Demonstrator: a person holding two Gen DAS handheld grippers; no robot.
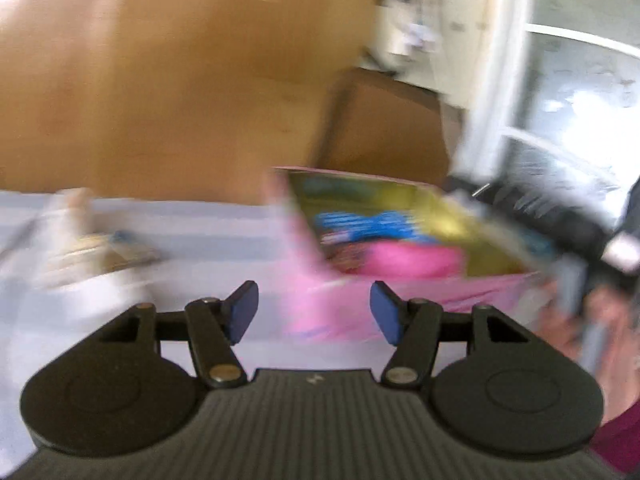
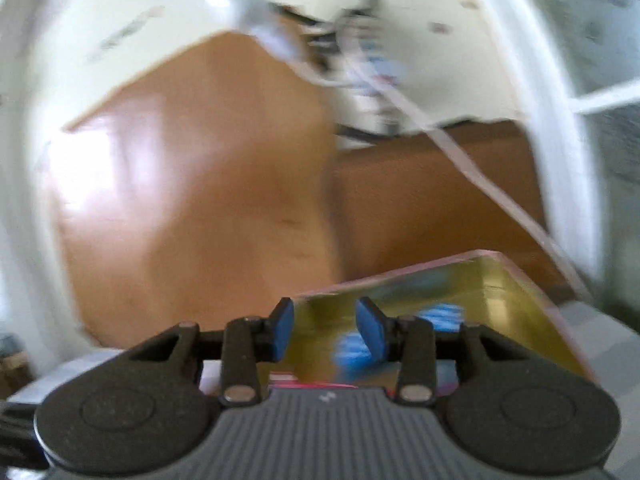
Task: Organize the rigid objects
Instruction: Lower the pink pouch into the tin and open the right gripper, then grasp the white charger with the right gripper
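A flat gold and pink box (image 1: 404,236) with blue print is tilted above the pale cloth surface (image 1: 208,240); both views are blurred by motion. My left gripper (image 1: 314,312) is open and empty, just in front of the box's pink edge. The right gripper's black body (image 1: 560,216) shows at the box's right end. In the right wrist view the same box (image 2: 440,312) lies between and beyond my right gripper's (image 2: 325,330) blue pads (image 2: 370,330). The jaws stand partly apart and I cannot tell if they press on the box.
A blurred small packet (image 1: 116,252) lies on the cloth at the left. A brown wooden cabinet (image 1: 168,80) stands behind. A white frame and window (image 1: 568,120) are at the right. A white cord (image 2: 460,152) hangs across the right wrist view.
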